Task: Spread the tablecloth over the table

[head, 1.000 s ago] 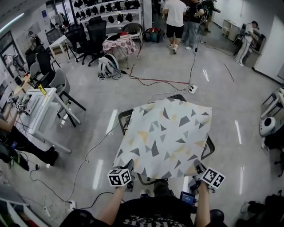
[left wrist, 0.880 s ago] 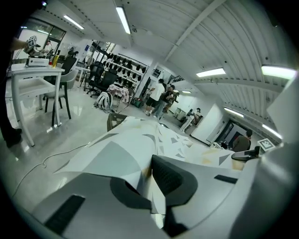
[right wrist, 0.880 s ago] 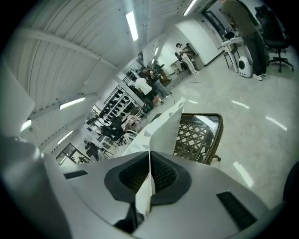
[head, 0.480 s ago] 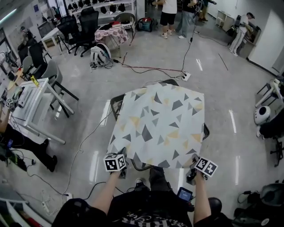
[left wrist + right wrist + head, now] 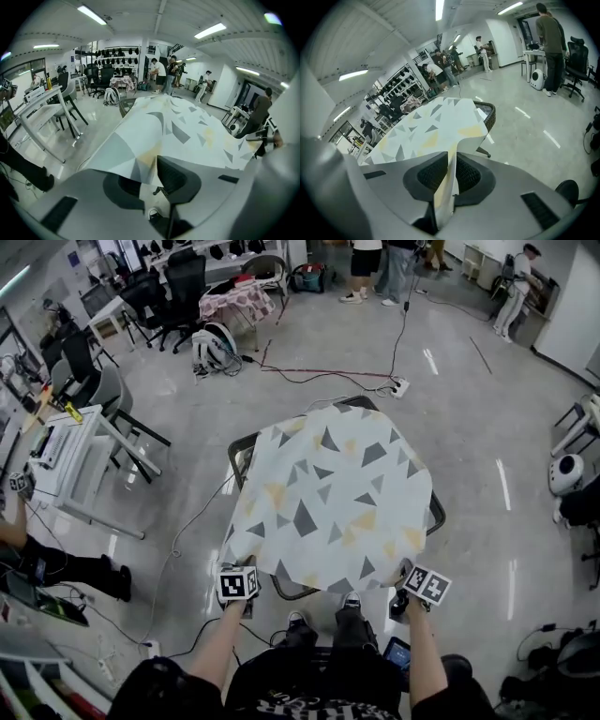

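Observation:
The white tablecloth (image 5: 328,502) with grey and yellow triangles lies spread over the dark wicker-rimmed table (image 5: 242,451), its near edge hanging toward me. My left gripper (image 5: 251,568) is at the near left corner and my right gripper (image 5: 404,572) at the near right corner. In the left gripper view the cloth corner (image 5: 140,164) lies between the jaws of the left gripper (image 5: 150,180), with floor showing through a gap. In the right gripper view a fold of cloth (image 5: 447,183) hangs between the pads of the right gripper (image 5: 450,176). Both pairs of jaws have just been opening.
A white desk (image 5: 80,460) and office chairs (image 5: 112,399) stand to the left. Cables and a power strip (image 5: 405,385) lie on the floor beyond the table. People (image 5: 366,259) stand far back. A white round device (image 5: 567,474) sits at the right.
The cloth has settled lower and flatter over the table. Both grippers have drawn slightly back toward me with the near corners.

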`<state>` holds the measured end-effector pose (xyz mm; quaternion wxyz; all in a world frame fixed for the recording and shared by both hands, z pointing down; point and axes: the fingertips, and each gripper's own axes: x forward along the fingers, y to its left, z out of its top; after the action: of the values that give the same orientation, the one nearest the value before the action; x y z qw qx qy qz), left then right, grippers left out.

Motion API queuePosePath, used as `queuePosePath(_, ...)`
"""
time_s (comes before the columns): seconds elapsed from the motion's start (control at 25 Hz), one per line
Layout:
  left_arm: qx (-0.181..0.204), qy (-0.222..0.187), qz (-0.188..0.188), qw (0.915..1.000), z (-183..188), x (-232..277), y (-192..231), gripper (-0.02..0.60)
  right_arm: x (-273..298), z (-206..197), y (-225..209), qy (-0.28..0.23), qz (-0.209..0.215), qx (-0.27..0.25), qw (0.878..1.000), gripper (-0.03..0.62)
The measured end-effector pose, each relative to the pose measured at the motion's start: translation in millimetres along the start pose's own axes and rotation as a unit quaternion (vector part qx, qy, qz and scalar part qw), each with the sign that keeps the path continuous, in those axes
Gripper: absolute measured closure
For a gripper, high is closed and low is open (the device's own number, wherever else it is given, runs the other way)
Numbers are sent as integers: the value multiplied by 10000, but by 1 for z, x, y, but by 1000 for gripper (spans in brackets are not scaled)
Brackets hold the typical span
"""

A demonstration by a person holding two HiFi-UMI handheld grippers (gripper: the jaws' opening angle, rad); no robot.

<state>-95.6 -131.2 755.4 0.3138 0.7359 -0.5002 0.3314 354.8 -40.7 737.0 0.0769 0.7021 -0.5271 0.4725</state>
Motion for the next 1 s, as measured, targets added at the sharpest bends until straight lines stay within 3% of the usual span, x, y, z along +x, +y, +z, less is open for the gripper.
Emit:
queuePosePath(0.12,-125,328,177,9992,-7,5,-2,320,11,2,-6,194,36,-66,9998,528)
queuePosePath(0.2,-227,449,391,9980,-10,5,-2,305,15,-2,-10,348,26,-190,9992,521)
queuePosePath(0.28,-284,475,569,9968,-13,4,-4,296,17,-9,-16,524,-26,-393,9978,457)
queuePosePath(0.52,14,429,770,9961,-23,-2,-11,261,10,-23,-28,653,-121,-649,9957,312)
queuePosePath(0.76,377,109,395,9984,-5,-21,-34,262,-19,-20,-12,328,93,-324,9989,299)
queuePosePath(1.0,579,-344,-263,9974,17,-44,-60,262,-54,-9,16,-130,374,-236,9989,299)
